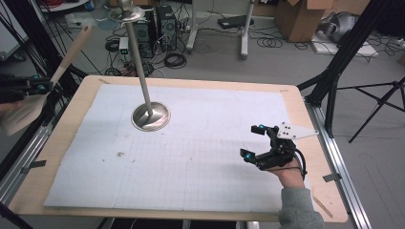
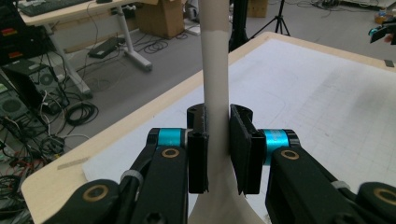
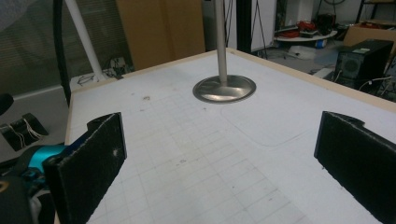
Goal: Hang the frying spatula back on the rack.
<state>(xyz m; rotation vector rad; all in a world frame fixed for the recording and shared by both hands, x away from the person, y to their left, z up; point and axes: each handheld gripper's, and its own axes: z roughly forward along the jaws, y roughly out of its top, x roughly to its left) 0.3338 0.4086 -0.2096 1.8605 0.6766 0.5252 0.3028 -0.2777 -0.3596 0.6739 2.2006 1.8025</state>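
Left gripper point(image 2: 218, 154) clamps the pale wooden spatula's point(image 2: 215, 84) handle; right gripper point(image 1: 258, 141) hovers wide open, empty, over the white gridded mat point(image 1: 191, 157)

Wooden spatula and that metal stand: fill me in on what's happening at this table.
A person works the table with a gripper in each hand. The left gripper is clamped on the handle of a wooden spatula, held up off the table's left edge with the handle slanting upward. The right gripper rests low near the table's right side with its jaws wide open and nothing between them. A metal stand, a round base with a tall pole, sits on the white gridded mat, untouched by either gripper.
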